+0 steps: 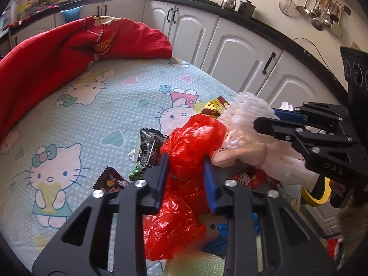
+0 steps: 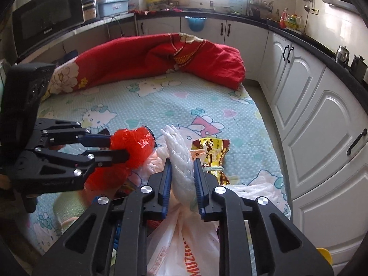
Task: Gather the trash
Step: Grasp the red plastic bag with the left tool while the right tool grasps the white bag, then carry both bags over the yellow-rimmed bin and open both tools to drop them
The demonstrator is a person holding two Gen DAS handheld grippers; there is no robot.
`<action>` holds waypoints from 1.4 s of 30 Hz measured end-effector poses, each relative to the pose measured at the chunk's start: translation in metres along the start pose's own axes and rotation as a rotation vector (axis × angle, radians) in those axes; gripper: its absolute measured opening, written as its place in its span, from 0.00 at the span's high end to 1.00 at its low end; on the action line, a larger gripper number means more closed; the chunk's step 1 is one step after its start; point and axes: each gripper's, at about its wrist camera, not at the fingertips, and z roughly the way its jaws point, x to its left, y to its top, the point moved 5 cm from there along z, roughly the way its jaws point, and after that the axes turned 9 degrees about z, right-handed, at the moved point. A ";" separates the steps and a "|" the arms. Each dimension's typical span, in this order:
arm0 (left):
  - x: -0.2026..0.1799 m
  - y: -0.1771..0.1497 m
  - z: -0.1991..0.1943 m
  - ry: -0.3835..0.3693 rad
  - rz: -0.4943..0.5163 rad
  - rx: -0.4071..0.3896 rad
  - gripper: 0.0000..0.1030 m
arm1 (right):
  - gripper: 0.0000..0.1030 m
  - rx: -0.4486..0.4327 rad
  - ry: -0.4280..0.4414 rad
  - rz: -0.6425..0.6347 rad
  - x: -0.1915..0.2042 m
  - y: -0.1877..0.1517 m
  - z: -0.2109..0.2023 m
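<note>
The left gripper (image 1: 186,179) was closed on a red plastic bag (image 1: 184,184); the right gripper (image 2: 181,179) clamped white foam netting (image 2: 181,156). Beside the red bag, snack wrappers (image 1: 149,149) remained on the bed (image 1: 103,115), uncollected.

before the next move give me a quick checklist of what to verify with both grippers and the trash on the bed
1. Left hand-held gripper clamped on red plastic bag: ok.
2. Right hand-held gripper clamped on white foam net: ok.
3. Pale carrier bag mouth open to receive trash: cannot tell, it looks bunched under the right gripper.
4. All loose trash collected: not ok; yellow snack wrapper, black wrapper and brown wrapper lie on the sheet.
5. Grippers apart from each other: ok, close but not touching.
</note>
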 end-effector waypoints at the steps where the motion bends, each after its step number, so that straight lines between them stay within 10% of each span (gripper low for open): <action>1: 0.001 0.000 -0.002 -0.001 -0.001 -0.005 0.84 | 0.83 -0.008 0.000 0.006 0.000 0.000 -0.003; 16: -0.015 0.031 -0.061 0.011 0.004 -0.185 0.89 | 0.84 -0.178 0.028 0.109 -0.009 0.006 -0.065; 42: -0.176 0.068 -0.063 -0.170 0.169 -0.282 0.89 | 0.84 -0.361 -0.097 0.391 -0.110 -0.083 -0.193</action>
